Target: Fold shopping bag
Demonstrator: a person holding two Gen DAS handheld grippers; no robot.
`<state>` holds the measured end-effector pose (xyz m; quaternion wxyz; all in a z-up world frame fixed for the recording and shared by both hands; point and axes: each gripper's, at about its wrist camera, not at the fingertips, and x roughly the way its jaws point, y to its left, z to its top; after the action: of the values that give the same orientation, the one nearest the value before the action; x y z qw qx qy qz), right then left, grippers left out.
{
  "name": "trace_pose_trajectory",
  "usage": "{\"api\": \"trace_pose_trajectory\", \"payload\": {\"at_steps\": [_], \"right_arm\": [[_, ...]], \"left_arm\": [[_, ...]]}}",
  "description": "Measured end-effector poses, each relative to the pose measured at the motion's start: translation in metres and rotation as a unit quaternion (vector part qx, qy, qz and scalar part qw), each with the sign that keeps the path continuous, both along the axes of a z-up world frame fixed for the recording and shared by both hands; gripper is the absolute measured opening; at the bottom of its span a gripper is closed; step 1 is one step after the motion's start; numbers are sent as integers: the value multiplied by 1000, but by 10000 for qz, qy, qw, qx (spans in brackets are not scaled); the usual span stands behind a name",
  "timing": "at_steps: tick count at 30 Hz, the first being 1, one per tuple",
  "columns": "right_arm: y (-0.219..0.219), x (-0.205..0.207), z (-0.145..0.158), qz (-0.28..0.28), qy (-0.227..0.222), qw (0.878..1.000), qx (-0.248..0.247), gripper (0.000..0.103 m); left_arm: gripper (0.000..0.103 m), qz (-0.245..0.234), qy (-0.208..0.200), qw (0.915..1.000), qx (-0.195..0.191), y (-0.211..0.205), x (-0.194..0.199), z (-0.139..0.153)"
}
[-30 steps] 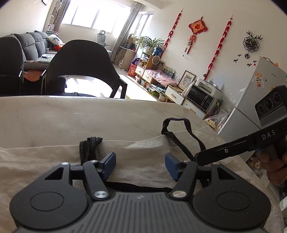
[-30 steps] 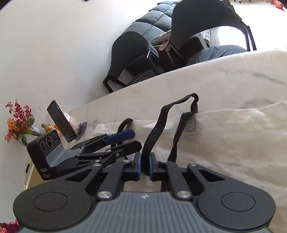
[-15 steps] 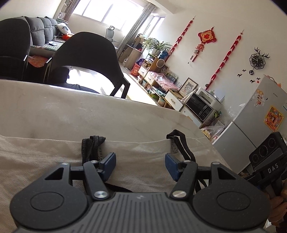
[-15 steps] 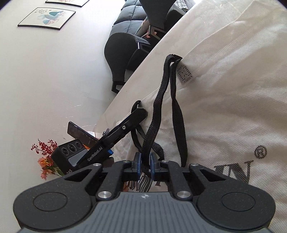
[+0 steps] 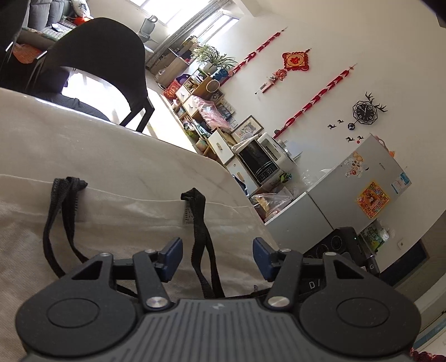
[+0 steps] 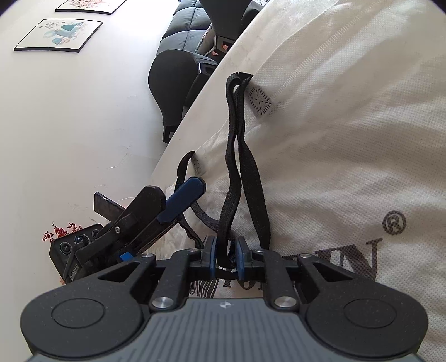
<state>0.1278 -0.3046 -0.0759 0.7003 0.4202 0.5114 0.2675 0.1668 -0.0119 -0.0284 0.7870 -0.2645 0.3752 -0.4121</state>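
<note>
**White shopping bag flat on the table, both grippers at its black straps**

Dark printing shows on the shopping bag [image 6: 348, 156]: a circled "R" mark and the letters "IN" from a longer word that is cut off. The body of the other gripper, seen from the left wrist view, carries a white "D".

The bag lies spread on a pale table [image 5: 83, 139], its mouth edge turned away from the cameras, with woven black straps [image 6: 237, 172] folded back over the cloth. What is inside the bag cannot be seen.

The right gripper [image 6: 225, 257] has its jaws opening; one strap runs between the blue pads, with a slim gap on either side. The left gripper [image 5: 217, 257] has its jaws closing; the nearer strap [image 5: 202, 236] lies between its pads, well clear of both.

Beyond the table stand black chairs [image 5: 103, 55] and a grey sofa [image 6: 184, 19]. A far wall carries red hanging ornaments and a black clock [image 5: 365, 111]; below it are shelves, a microwave [image 5: 256, 164] and a fridge [image 5: 370, 189] with stickers. Framed prints [image 6: 58, 34] hang on the other wall.
</note>
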Motion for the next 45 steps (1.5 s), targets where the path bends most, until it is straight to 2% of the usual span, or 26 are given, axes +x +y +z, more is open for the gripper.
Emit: {"api": "trace_pose_trajectory", "payload": {"at_steps": [5, 14, 17, 19, 22, 27, 31, 34, 36, 40, 45], "right_arm": [[0, -1, -1, 35, -44, 10000, -5, 19], [-1, 1, -1, 22, -86, 10000, -30, 19], [-6, 0, 3, 9, -126, 9999, -70, 26], [-11, -1, 8, 13, -195, 9998, -98, 39], [-19, -8, 22, 140, -490, 9984, -237, 46], [-39, -16, 44, -20, -977, 9927, -703, 45], [-44, -4, 54, -330, -1319, 9845, -1108, 45], [-32, 10, 61, -492, -1761, 9689, -1665, 45], [-23, 20, 62, -488, -2010, 9602, -1877, 39], [-9, 30, 63, -343, -2408, 9474, -2079, 25], [7, 36, 63, -69, -2755, 9354, -2213, 21]], "left_arm": [[41, -48, 364, 9987, -360, -4, 5, -12], [37, -119, 646, 9977, -159, -14, 15, -29], [36, -136, 615, 9979, -169, -13, 16, -34], [35, -146, 586, 9981, -148, -14, 16, -34], [34, -164, 496, 9986, -66, -16, 15, -33], [34, -203, 340, 9992, 69, -20, 12, -33], [34, -222, 236, 9992, 221, -26, 11, -31], [34, -204, 202, 9992, 288, -28, 8, -31], [34, -192, 202, 9991, 304, -28, 8, -31], [34, -182, 209, 9992, 294, -28, 6, -32], [34, -199, 216, 9992, 284, -27, 3, -31]]}}
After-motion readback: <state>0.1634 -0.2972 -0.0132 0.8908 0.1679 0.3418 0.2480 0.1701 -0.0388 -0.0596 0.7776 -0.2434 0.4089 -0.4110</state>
